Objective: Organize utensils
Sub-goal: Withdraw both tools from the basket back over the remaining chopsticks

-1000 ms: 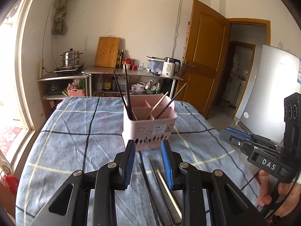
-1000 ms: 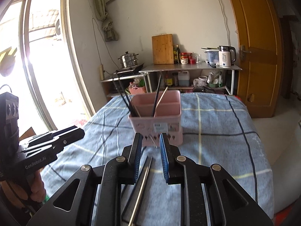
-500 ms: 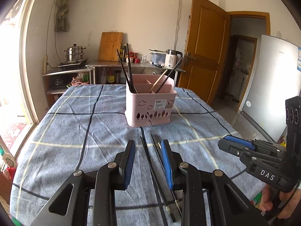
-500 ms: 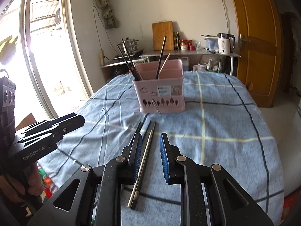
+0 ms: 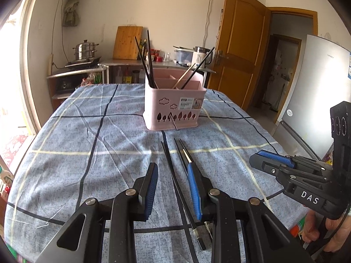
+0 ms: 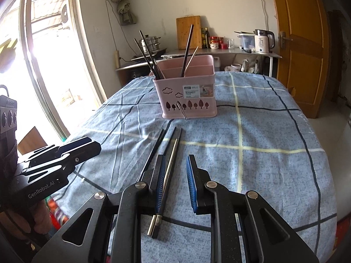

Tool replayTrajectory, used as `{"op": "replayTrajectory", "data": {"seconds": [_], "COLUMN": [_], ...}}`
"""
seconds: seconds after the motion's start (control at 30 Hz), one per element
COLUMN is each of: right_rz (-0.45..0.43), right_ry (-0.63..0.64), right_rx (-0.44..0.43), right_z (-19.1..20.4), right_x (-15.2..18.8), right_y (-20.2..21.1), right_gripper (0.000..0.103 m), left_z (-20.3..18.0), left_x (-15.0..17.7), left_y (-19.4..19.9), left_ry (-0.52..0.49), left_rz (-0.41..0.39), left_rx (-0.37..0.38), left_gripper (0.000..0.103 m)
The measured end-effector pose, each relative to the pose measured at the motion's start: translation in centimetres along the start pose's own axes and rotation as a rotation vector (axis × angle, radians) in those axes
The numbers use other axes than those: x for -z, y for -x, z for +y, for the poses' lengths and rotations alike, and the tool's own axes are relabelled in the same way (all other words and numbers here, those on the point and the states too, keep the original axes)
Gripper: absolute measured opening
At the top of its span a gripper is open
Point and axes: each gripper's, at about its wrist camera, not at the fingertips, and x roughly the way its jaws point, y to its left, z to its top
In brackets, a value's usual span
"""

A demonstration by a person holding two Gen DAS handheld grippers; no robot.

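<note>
A pink utensil basket [image 5: 173, 107] [image 6: 188, 96] stands upright on the blue checked cloth, with several chopsticks leaning in its compartments. One thin stick [image 5: 173, 122] pokes out through a front cutout. Loose chopsticks [image 5: 170, 166] [image 6: 173, 153], black and silver, lie side by side on the cloth in front of it, running toward me. My left gripper [image 5: 172, 171] hangs low over them, jaws parted and gripping nothing. My right gripper [image 6: 175, 162] hovers over the same bundle, also open and empty. Each gripper shows at the edge of the other's view.
The cloth-covered table [image 5: 87, 153] drops off close to my right gripper [image 5: 272, 162] and near my left gripper [image 6: 83, 146]. A fridge [image 5: 318, 98] and a wooden door stand to the right. Behind the table is a counter with a kettle [image 6: 263, 41] and a steamer pot.
Both grippers have sunk toward the cloth and drawn back from the basket. The loose chopsticks now lie in full view under the fingers. Jaw gaps look unchanged.
</note>
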Motion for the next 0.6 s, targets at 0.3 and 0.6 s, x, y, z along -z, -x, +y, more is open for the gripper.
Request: {"op": "replayTrajectory", "data": {"seconds": [0.3,0.6], "right_rz": [0.059,0.161], "right_ry": [-0.008,-0.018], "right_rx": [-0.008,-0.018], "right_z": [0.0,0.1], "right_x": [0.2,0.5], "right_y": [-3.3,-8.2], "right_gripper": [0.02,0.02], "left_z": [1.0,2.3], "left_x": [0.2,0.0], "left_y": [-2.8,-4.7], "left_ry": [0.012,0.039], "left_rz": [0.044,0.066], "left_rx": [-0.014,-0.022], "left_gripper": [0.028,0.028]}}
